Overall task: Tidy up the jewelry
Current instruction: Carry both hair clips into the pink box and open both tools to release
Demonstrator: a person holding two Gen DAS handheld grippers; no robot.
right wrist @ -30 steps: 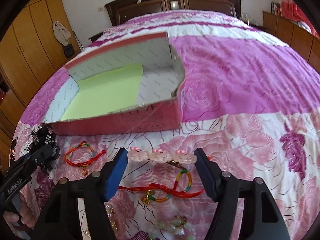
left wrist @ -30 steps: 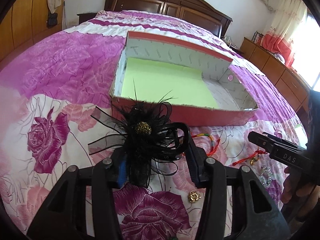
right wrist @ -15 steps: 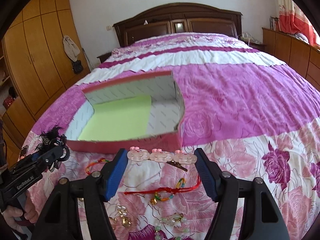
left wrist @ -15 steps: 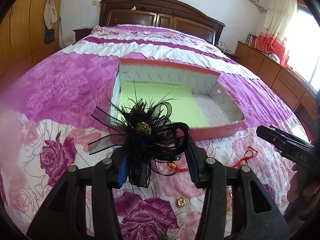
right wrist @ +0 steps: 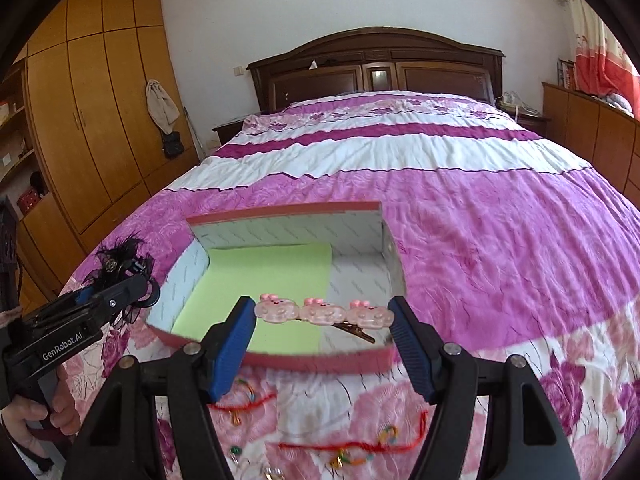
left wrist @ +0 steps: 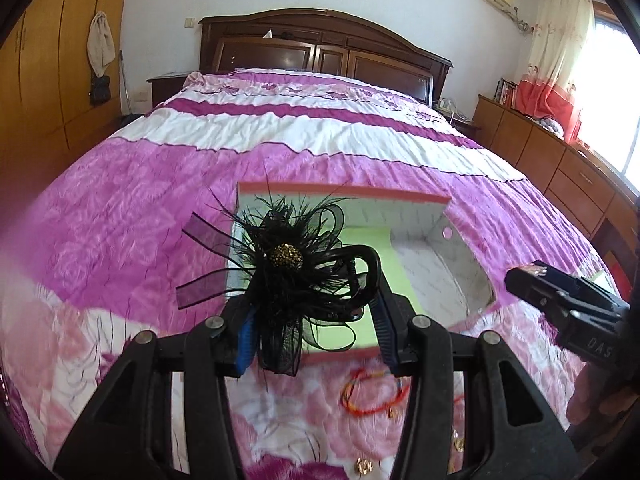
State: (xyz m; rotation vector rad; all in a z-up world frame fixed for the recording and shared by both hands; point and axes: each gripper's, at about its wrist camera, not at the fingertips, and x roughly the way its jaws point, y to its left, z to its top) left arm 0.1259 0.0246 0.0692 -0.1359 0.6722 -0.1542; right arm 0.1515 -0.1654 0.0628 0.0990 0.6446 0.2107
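black feather hairpiece point(left wrist: 296, 268), light and crushable, is being gripped by left claw point(left wrist: 312, 320); rigid pink clip point(right wrist: 322, 312), endwise, by right claw point(right wrist: 322, 330).

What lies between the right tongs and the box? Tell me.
Bare bedspread with red string bracelets on it, seen in the right wrist view; the right tongs hold a pink clip above the box's near wall.

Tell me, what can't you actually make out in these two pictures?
- Left wrist view: the box floor's left part, hidden by the black feather hair clip.
- Right wrist view: the beads at the bottom edge, too small, partly behind the gripper frame.
- Both views: the near box wall, blurred.
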